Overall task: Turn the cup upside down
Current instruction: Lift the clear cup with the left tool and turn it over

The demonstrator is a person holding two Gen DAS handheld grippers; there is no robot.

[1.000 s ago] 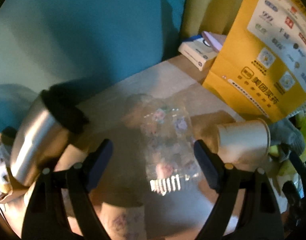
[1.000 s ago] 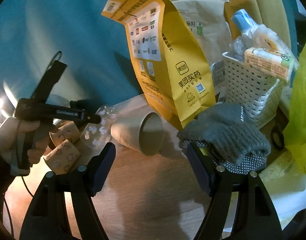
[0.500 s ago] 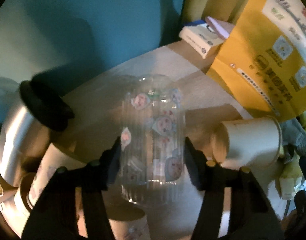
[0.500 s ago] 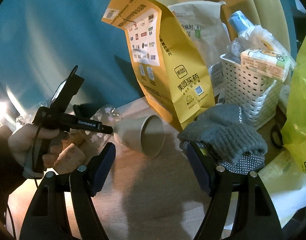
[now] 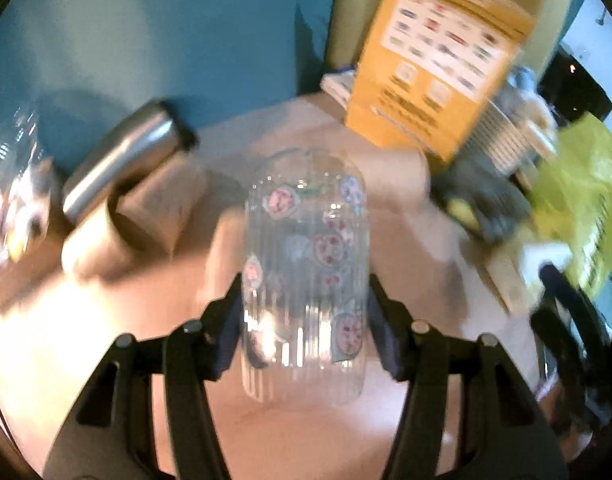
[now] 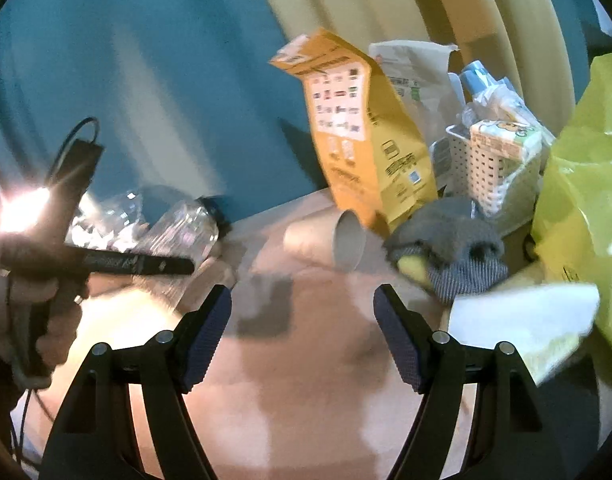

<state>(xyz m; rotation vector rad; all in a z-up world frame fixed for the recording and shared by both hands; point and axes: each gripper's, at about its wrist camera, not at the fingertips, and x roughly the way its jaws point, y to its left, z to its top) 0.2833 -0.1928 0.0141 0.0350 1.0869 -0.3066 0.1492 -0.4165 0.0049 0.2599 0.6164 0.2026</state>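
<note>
1. Two grippers in play: left gripper (image 5: 306, 320) clamped on the clear cup (image 5: 306, 280); right gripper (image 6: 302, 336) with fingers wide apart, holding nothing, above bare table (image 6: 306, 420).
2. One clear cup, ribbed, dotted with pink and purple stickers. Pinched by both dark pads across its lower half, held above the table.
3. Long axis running straight away from the left wrist camera, along the fingers. Rounded closed end pointing far, toward the yellow bag (image 5: 437, 80); the other end near the camera, between the finger roots. Whether that near end is the open mouth: cannot tell through the blur.
4. In the right wrist view, the same cup (image 6: 182, 236) seen from the side, beside the black body of the left gripper (image 6: 134, 266), lying tilted rather than upright.
5. One paper cup (image 6: 325, 240) on its side on the table, mouth turned toward the right wrist camera, just in front of the yellow bag.
6. Two more paper cups (image 5: 146, 216) lying left of the clear cup, next to one steel flask (image 5: 122, 168) with a black cap.
7. One grey glove (image 6: 449, 248), one white basket (image 6: 493, 172), one green plastic bag (image 6: 585, 200), all at the right edge.
8. Everything in the left wrist view smeared by motion.
</note>
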